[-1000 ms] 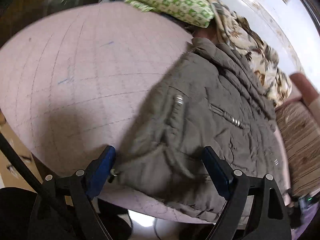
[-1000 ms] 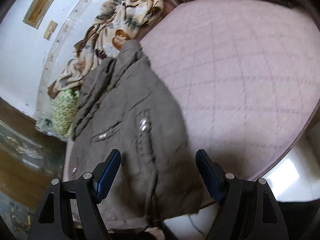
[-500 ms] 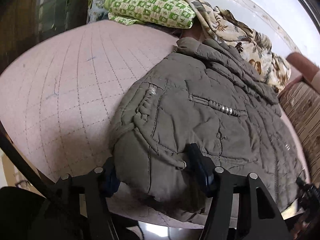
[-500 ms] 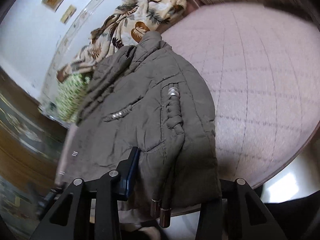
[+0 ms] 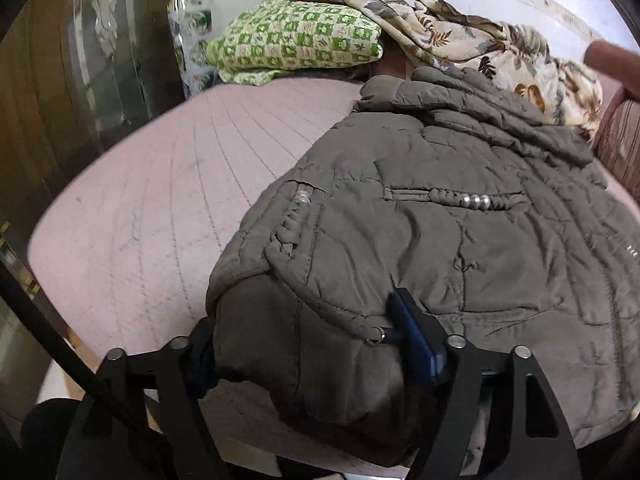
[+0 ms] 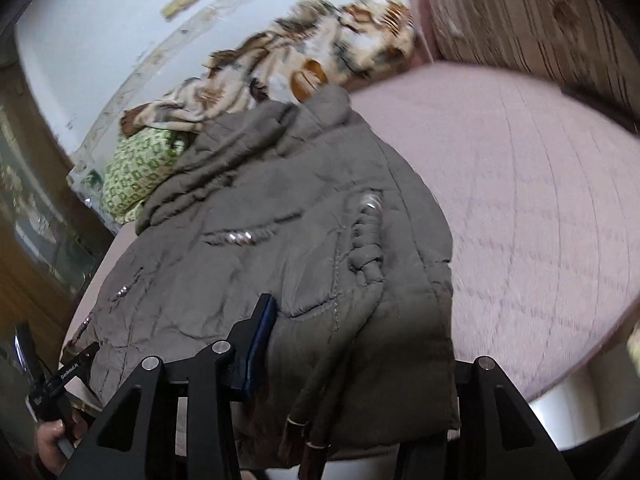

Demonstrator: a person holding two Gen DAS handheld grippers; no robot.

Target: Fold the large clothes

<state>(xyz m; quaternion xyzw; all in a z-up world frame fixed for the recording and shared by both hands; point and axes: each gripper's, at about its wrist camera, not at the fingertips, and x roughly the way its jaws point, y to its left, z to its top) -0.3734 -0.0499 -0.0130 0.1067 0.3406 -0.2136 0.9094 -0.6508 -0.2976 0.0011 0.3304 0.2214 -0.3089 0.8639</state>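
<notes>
the padded jacket (image 5: 460, 220) is laid on the pink quilted bed (image 5: 140, 220), long axis running away from both grippers, hem nearest. the left gripper (image 5: 312, 344) and right gripper (image 6: 352, 356), jaws just adjusted, are each clamped on a hem corner

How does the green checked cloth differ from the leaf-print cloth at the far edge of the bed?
The green checked cloth is folded into a neat flat block; the leaf-print cloth lies crumpled and spread out. The checked cloth shows small green and cream squares; the leaf-print one shows brown and grey leaves on cream. The leaf-print cloth drapes over one end of the checked cloth. Both sit against the wall, beyond the jacket.
</notes>
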